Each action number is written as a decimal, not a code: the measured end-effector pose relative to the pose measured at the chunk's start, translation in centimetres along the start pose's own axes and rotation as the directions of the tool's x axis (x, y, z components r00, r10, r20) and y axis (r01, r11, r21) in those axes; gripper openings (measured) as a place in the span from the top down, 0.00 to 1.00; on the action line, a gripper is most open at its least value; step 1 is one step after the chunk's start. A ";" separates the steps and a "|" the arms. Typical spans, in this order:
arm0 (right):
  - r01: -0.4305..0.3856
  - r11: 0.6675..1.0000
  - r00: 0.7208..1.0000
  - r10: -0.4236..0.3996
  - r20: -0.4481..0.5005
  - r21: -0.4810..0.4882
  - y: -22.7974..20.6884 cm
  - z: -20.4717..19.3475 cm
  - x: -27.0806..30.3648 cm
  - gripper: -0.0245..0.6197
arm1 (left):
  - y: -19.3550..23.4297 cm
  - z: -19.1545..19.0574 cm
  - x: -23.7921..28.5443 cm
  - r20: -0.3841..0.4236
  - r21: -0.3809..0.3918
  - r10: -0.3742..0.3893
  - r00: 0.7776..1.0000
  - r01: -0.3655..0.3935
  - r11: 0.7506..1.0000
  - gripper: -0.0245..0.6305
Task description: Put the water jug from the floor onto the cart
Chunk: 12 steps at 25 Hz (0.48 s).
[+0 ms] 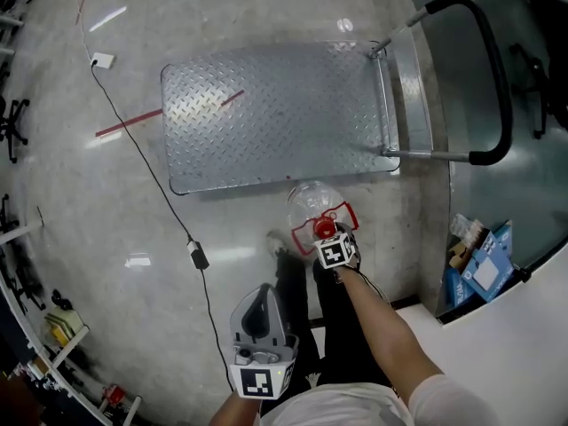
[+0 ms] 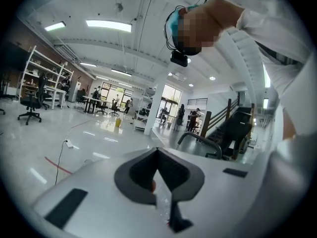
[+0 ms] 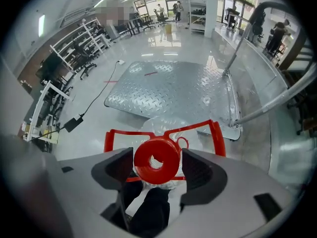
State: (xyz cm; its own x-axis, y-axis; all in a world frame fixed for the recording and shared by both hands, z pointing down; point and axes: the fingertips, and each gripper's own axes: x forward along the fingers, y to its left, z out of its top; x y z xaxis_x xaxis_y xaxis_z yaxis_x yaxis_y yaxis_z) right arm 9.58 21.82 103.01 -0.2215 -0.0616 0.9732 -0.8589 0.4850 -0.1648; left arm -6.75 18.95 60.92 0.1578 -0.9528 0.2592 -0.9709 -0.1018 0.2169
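Glossy floor (image 1: pixel 106 202), diamond-plate cart (image 1: pixel 275 114), clear red-capped jug (image 1: pixel 311 204).

water jug (image 3: pixel 158 133) body: mostly behind right gripper (image 3: pixel 157 156) | cart (image 2: pixel 198 139) deck: behind left gripper (image 2: pixel 157 157)

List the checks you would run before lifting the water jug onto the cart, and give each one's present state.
1. Right gripper jaws flank the red cap of the water jug: ok.
2. Jaws clamped firmly on the cap: cannot tell.
3. Cart deck bare where the jug would land: ok.
4. Left gripper free to assist: ok, jaws together, nothing between them.
5. Floor cable clear of the jug's path: ok, it lies left of the cart.
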 end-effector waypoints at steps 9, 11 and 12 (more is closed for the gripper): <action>0.044 0.999 0.999 -0.043 -0.005 0.014 0.0 0.2 1.8 0.50 | 0.8 -0.9 -0.5 -0.026 -0.036 0.001 1.000 -0.002 0.999 0.96; 0.050 0.999 0.999 -0.050 -0.018 0.011 -0.1 -0.1 1.8 0.49 | 0.8 -1.1 -0.6 -0.028 -0.035 -0.001 1.000 0.000 0.999 0.96; 0.052 0.999 0.998 -0.052 -0.024 0.009 0.0 -0.3 1.7 0.49 | 0.8 -1.1 -0.7 -0.029 -0.034 0.000 1.000 -0.001 0.999 0.96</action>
State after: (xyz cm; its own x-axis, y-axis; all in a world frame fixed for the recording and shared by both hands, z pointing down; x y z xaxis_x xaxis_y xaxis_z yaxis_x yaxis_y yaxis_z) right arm 9.37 21.95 104.74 -0.1654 -0.0658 0.9840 -0.8735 0.4729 -0.1152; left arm -7.48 19.84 61.95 0.1631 -0.9442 0.2861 -0.9642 -0.0911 0.2489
